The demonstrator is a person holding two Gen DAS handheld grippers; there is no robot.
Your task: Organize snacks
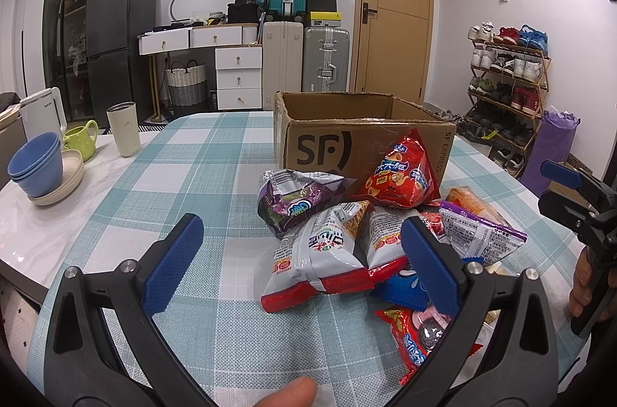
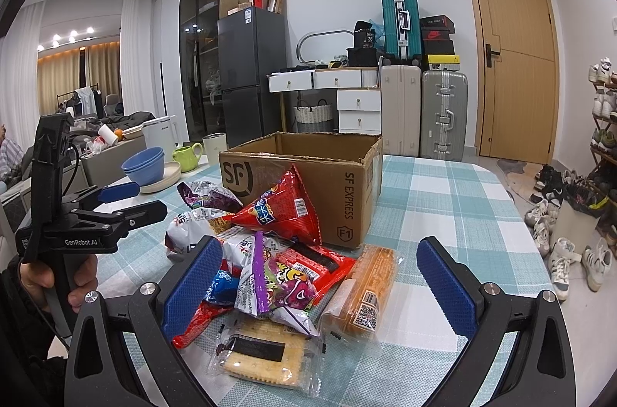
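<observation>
Both grippers are just hanging over the bench with its teal-and-white checked cloth, nothing grabbed. The left gripper has its jaws spread wide and released; between them, a bit ahead, sits a white-and-red crinkly snack bag, with a purple foil bag further out past the jaw tips. A blue wrapped pack lies right against the inner side of its right jaw, and a red cookie packet is below that same jaw.

The right gripper is also wide open, empty. Between its jaws: a purple-and-white candy bag, a clear pack of square crackers closest to the camera, and an orange wafer pack nearer the right jaw. Straight ahead beyond the tips is a red triangular chip bag leaning on the open brown cardboard SF Express box; I can't see any snack inside it.
</observation>
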